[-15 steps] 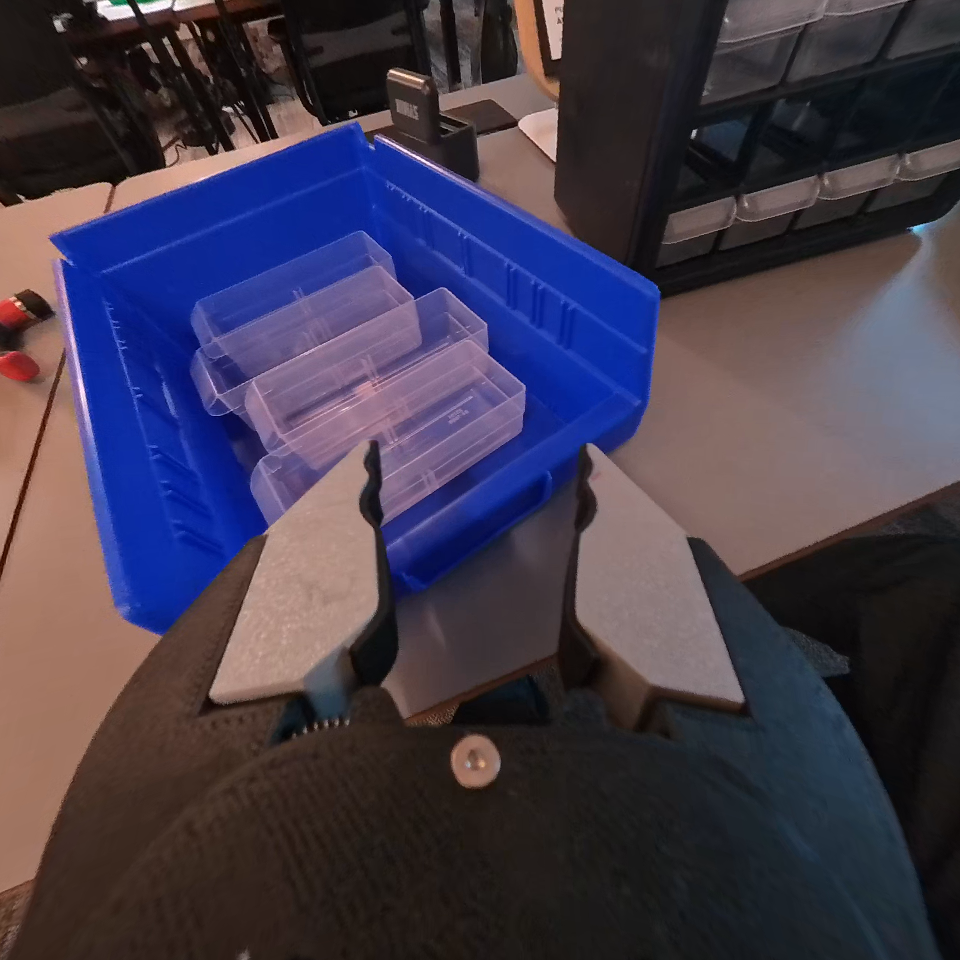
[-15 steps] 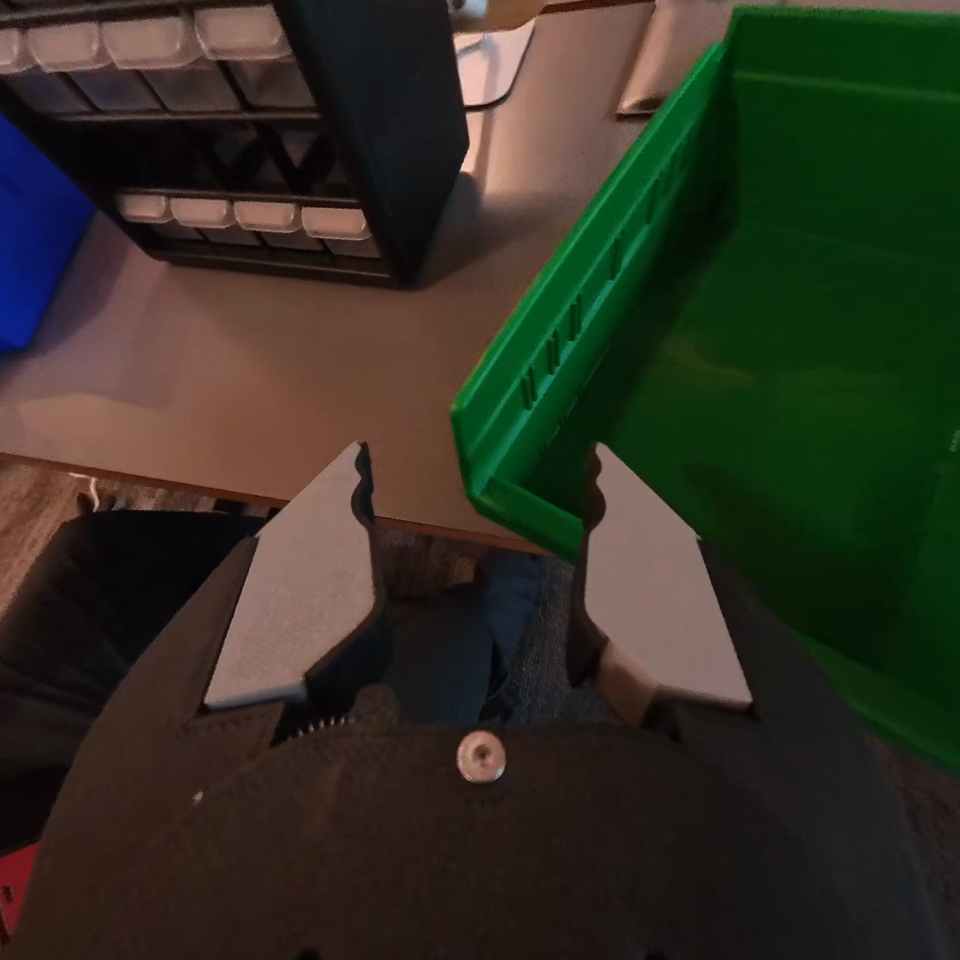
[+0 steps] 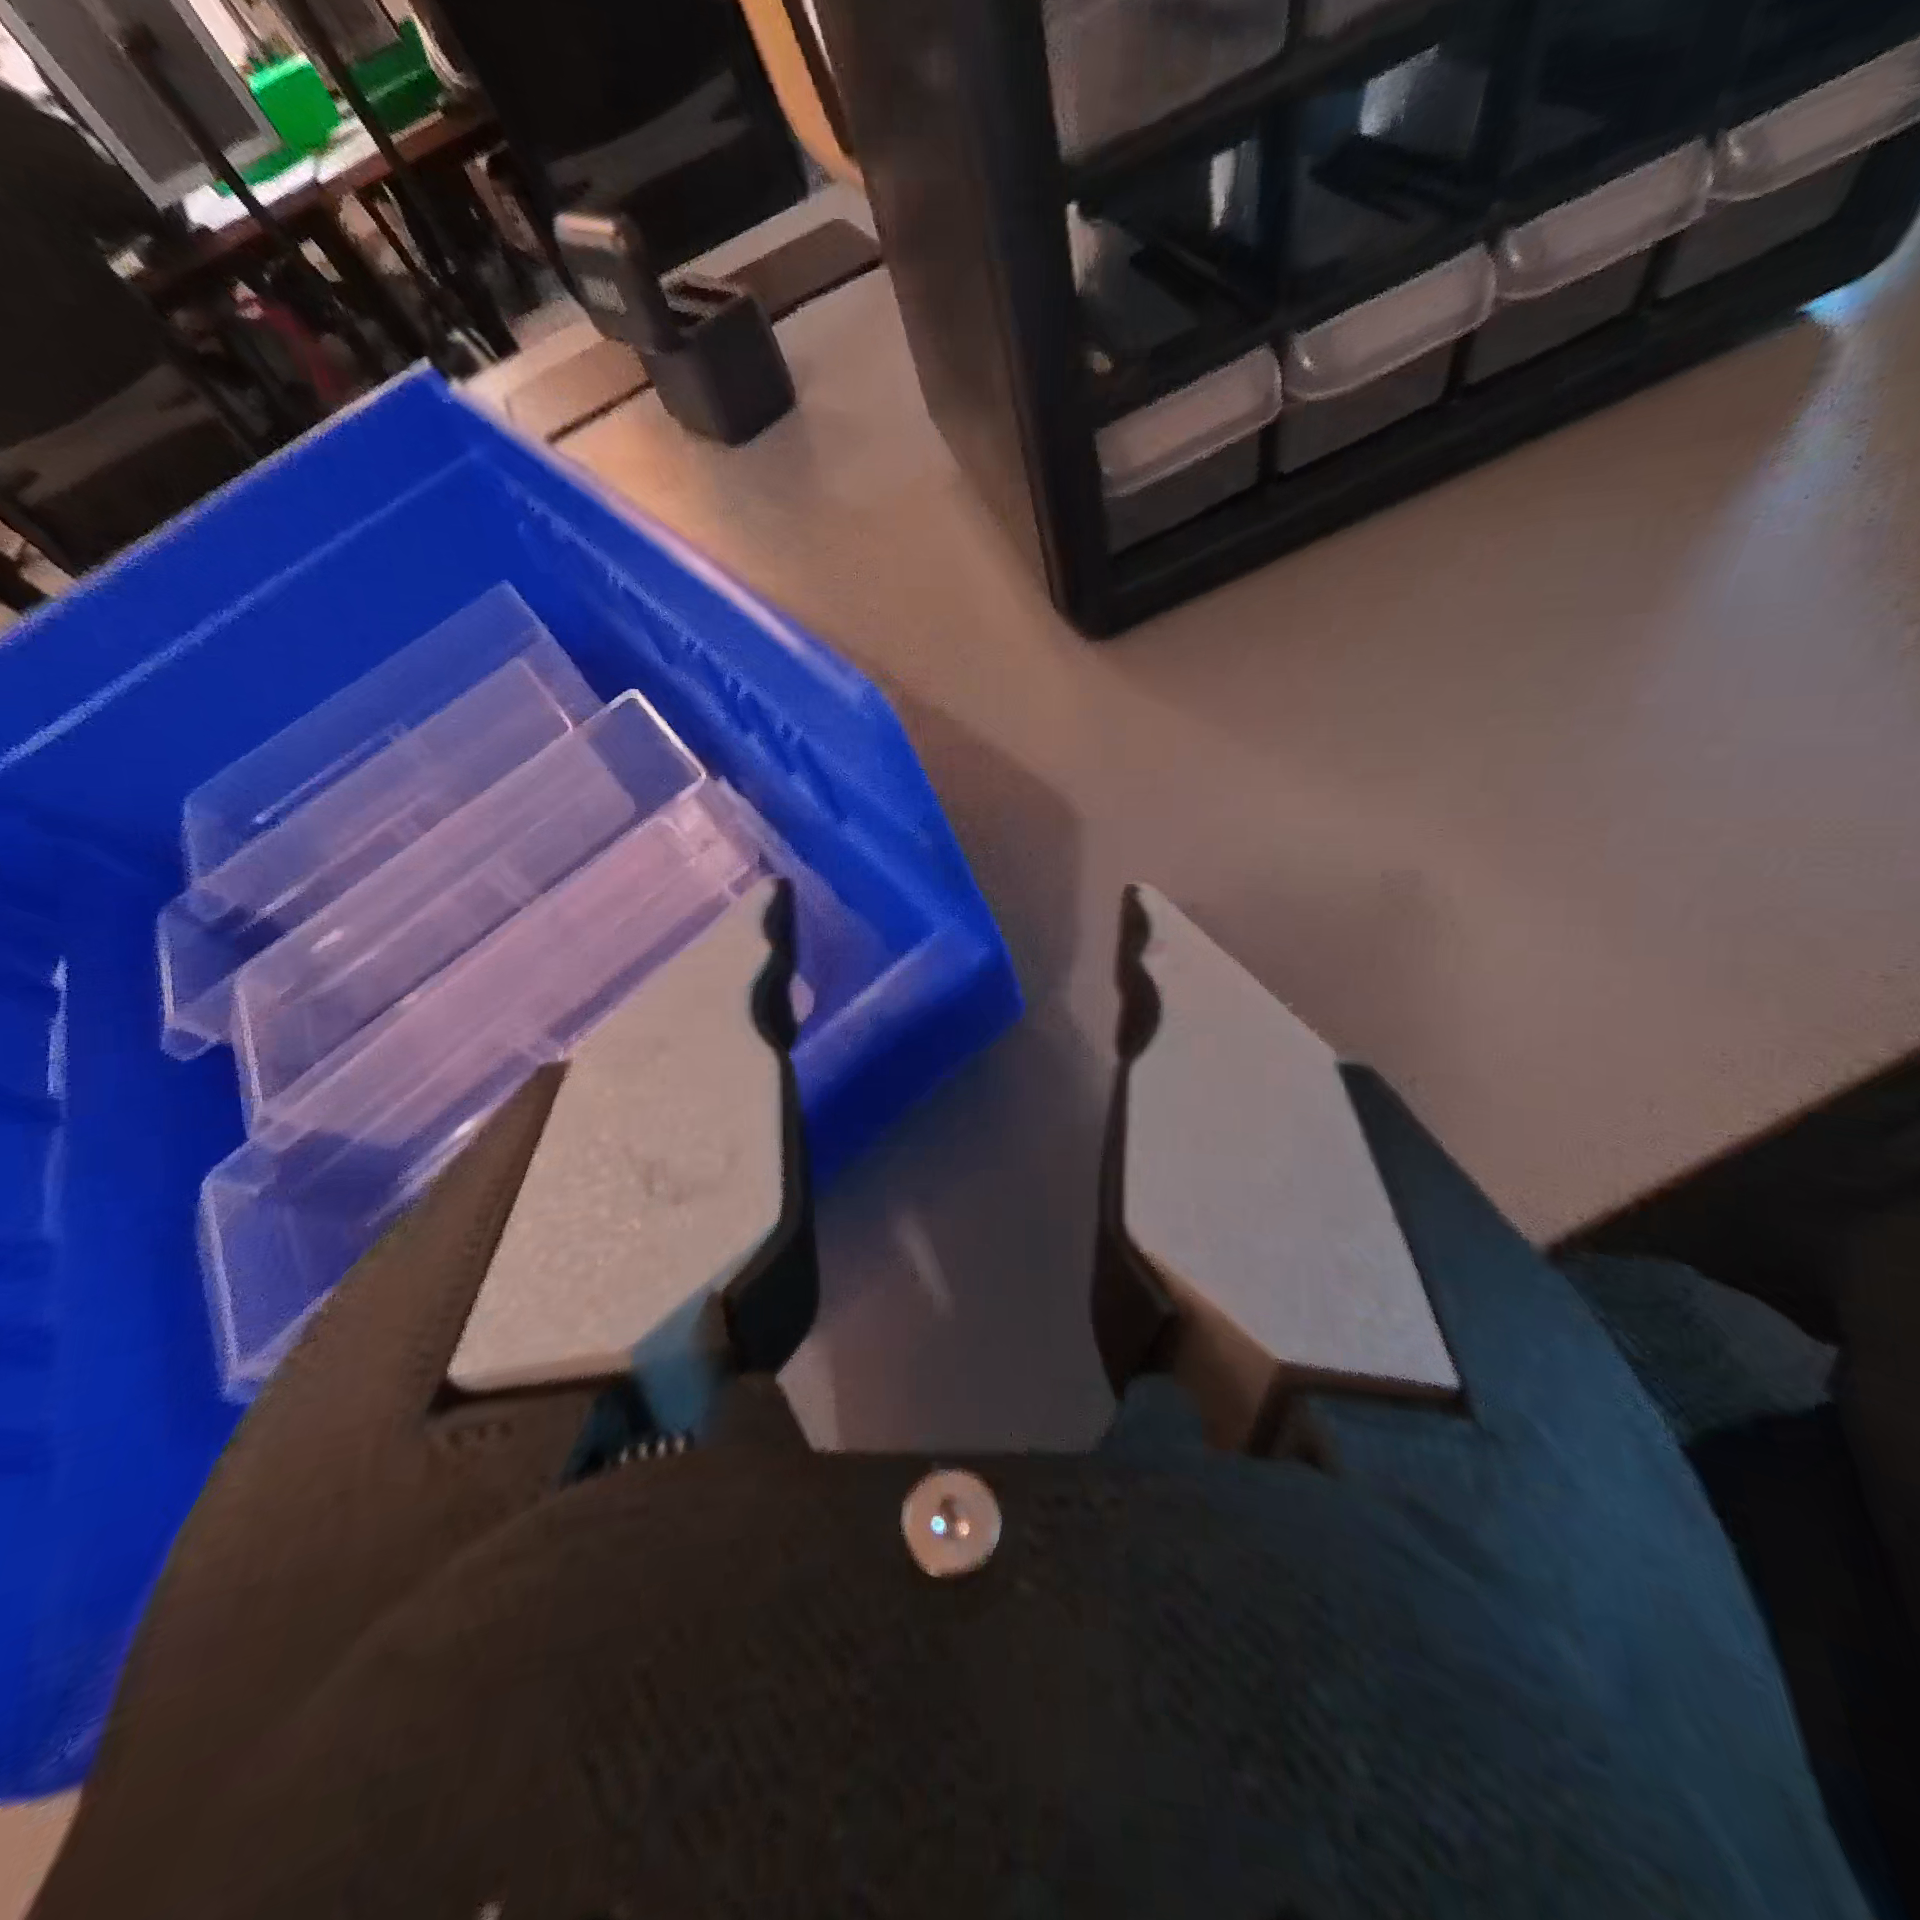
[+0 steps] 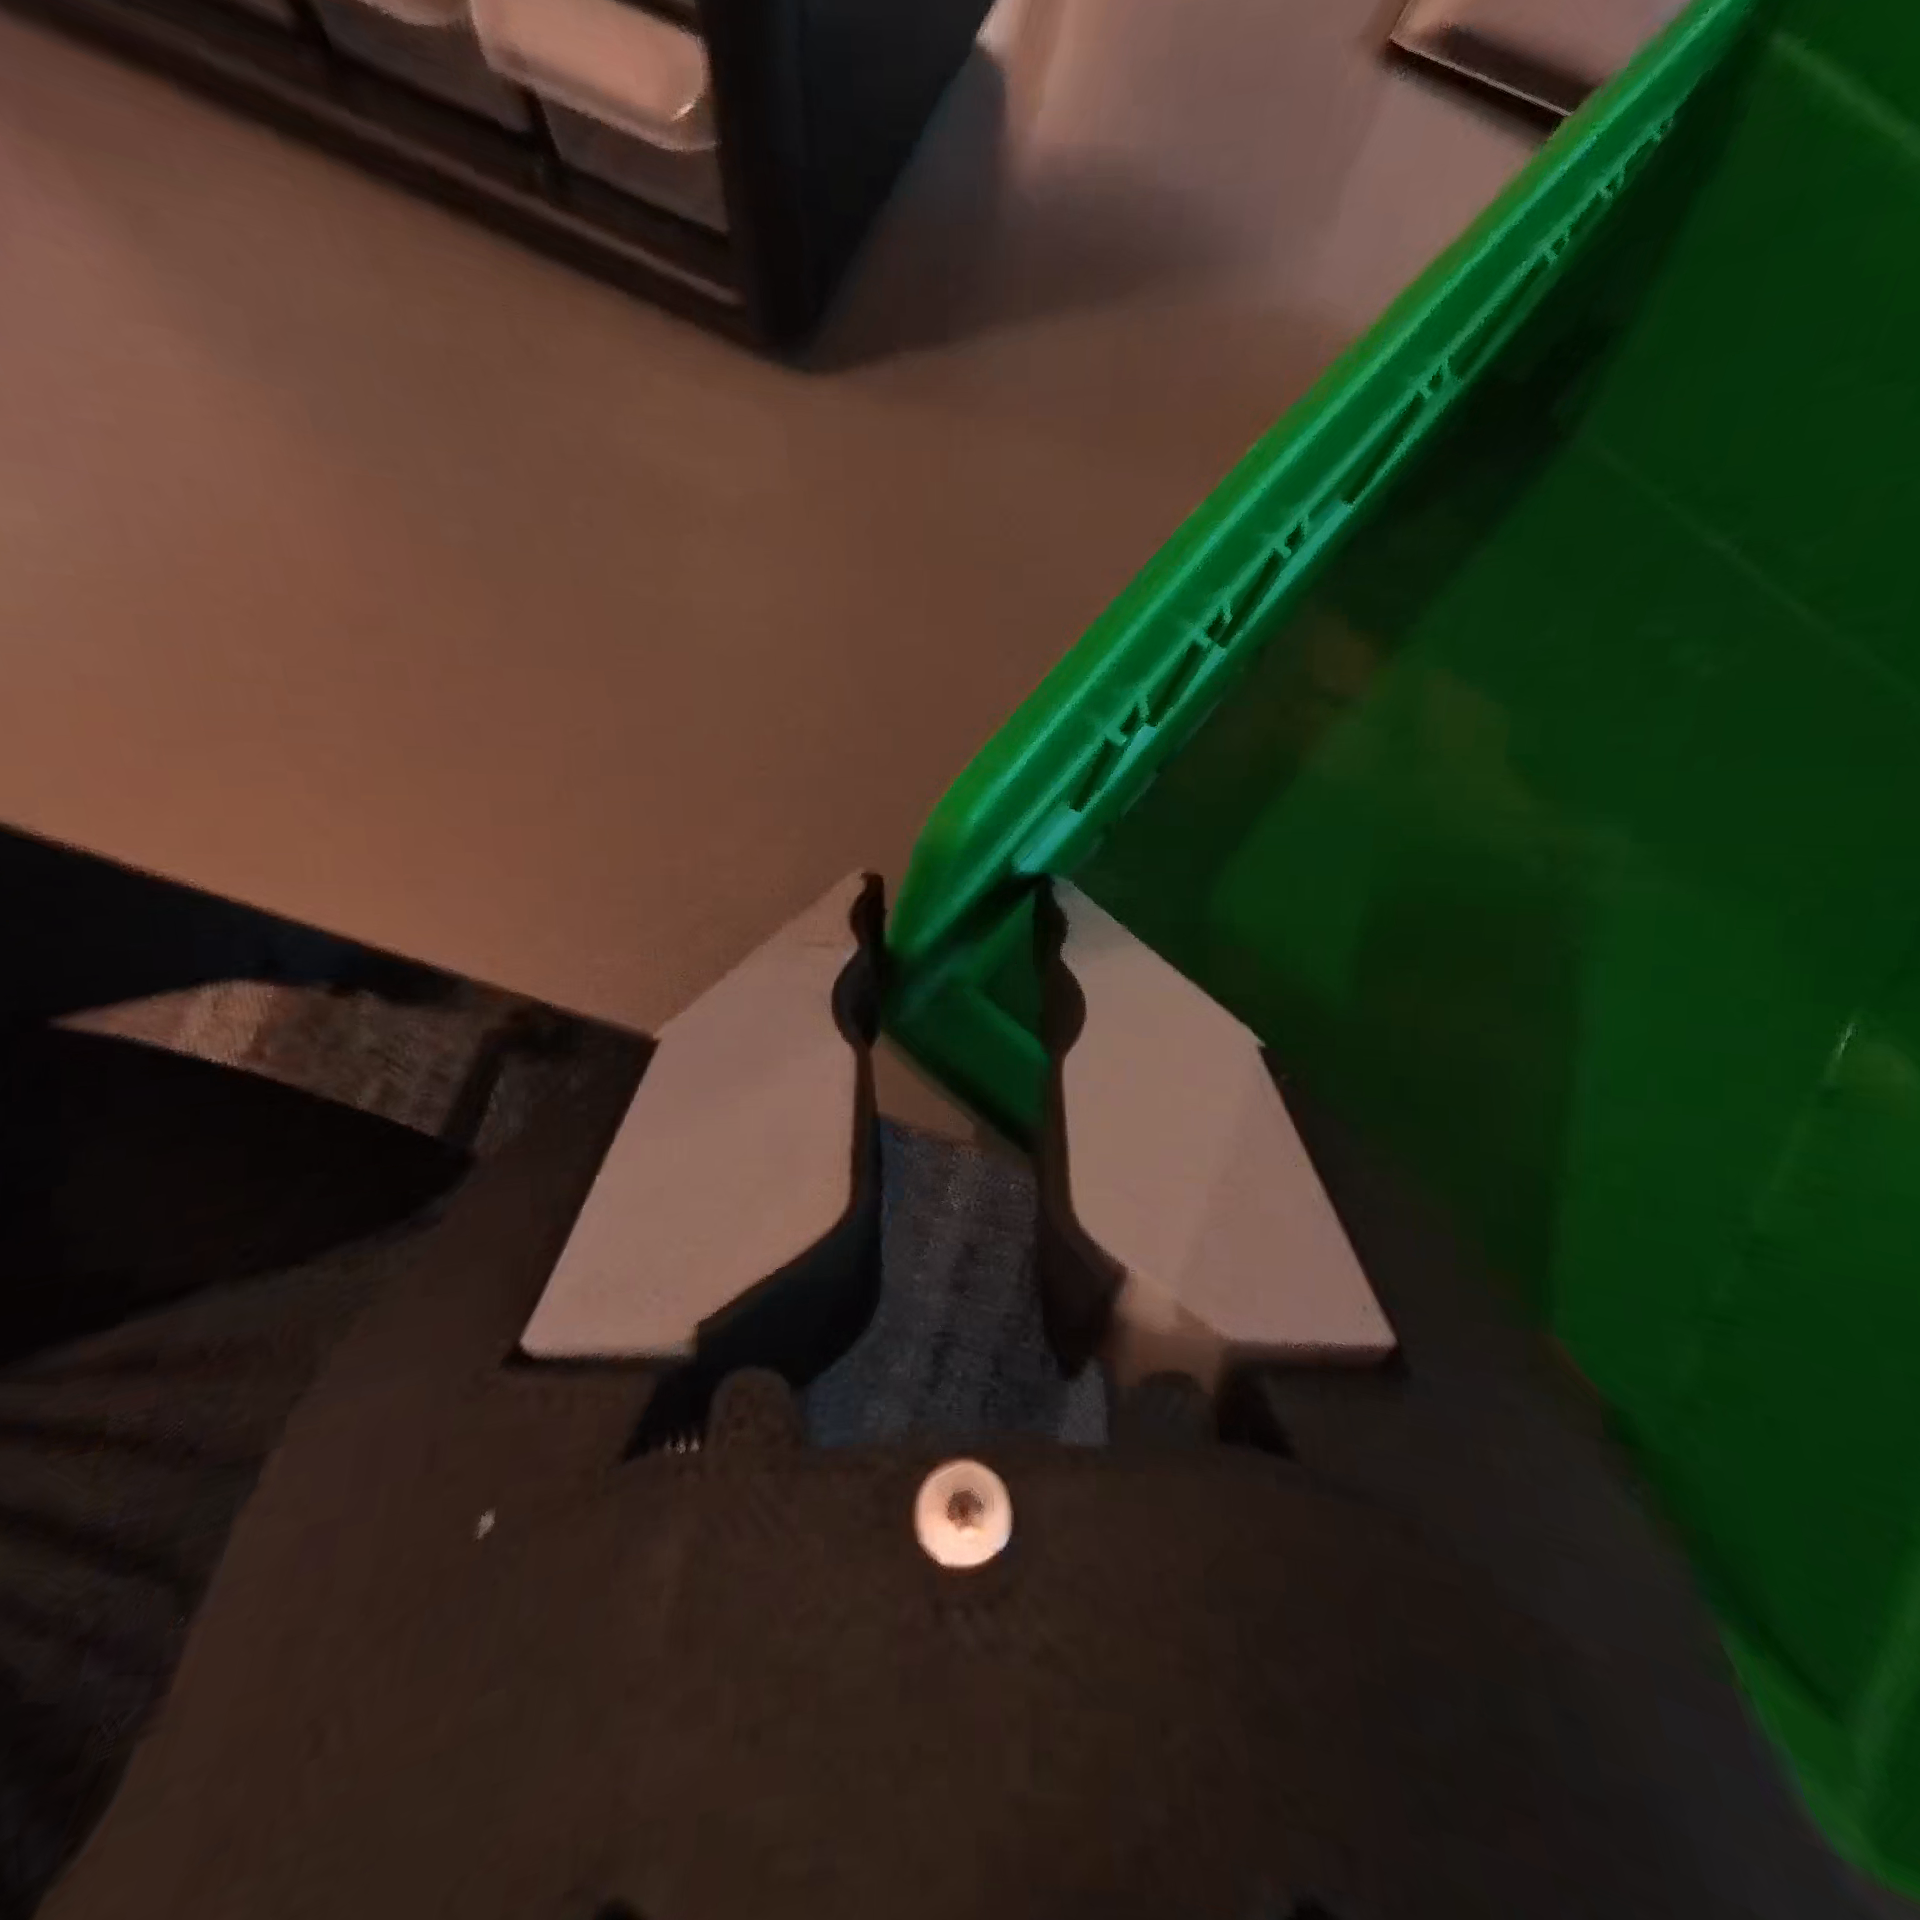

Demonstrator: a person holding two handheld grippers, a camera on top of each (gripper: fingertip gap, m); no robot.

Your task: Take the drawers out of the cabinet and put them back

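1. At far left we see a deep blue plastic bin (image 3: 894,831) on the pale tabletop (image 3: 1403,831), holding a loose, overlapping pile of clear rectangular plastic drawers (image 3: 436,935).
2. Our left gripper (image 3: 951,971) hovers just beside the bin's near corner, fingers spread wide with nothing between them.
3. Further right stands the black plastic drawer cabinet (image 3: 1049,416), some slots filled with clear drawers, others dark.
4. Our right gripper (image 4: 956,966) pinches the corner rim of a green plastic bin (image 4: 1195,686), its inside bare.
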